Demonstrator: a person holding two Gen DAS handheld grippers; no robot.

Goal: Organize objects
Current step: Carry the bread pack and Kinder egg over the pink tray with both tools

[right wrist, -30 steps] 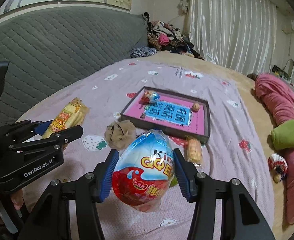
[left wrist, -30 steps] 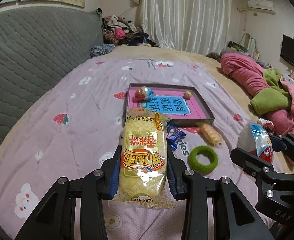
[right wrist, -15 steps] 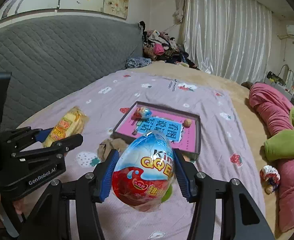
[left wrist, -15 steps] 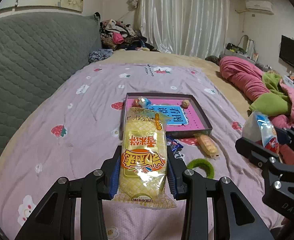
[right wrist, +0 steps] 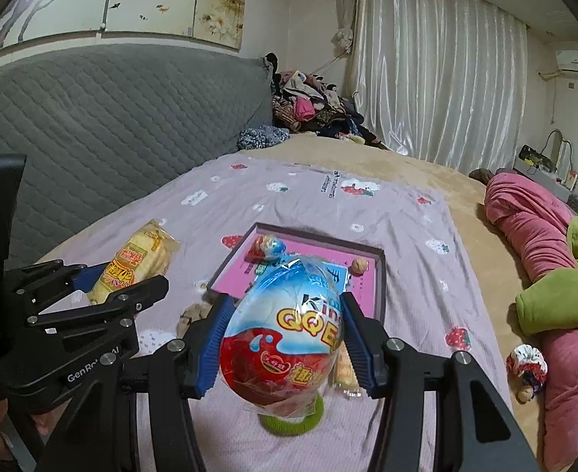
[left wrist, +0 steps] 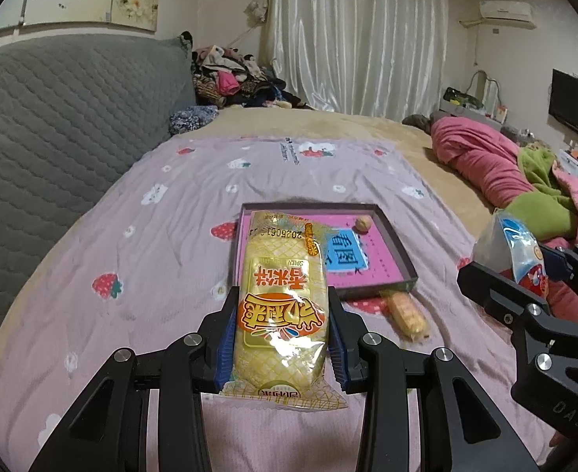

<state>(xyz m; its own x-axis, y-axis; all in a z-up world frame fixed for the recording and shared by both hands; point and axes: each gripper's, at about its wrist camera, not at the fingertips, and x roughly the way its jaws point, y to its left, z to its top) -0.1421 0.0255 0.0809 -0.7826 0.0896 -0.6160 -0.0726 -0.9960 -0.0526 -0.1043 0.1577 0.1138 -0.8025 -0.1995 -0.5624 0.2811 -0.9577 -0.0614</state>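
My left hand-held gripper [left wrist: 281, 334] holds the yellow crinkly snack packet [left wrist: 280, 306], my right hand-held gripper [right wrist: 281, 338] the glossy plastic-wrapped egg [right wrist: 285, 338]; the egg's slippery round wrap could slide out before the pink shallow tray [right wrist: 379, 275] ahead.

A: What can you read on the egg-shaped snack pack [right wrist: 283, 338]?
B: "QQ E" in yellow, part of "Kin" above it.
A: And the yellow rice cracker packet [left wrist: 281, 306]?
B: Upside-down Chinese lettering and a date starting "2025061".
A: The left gripper [right wrist: 92, 295]?
B: "GenRob", partly hidden.
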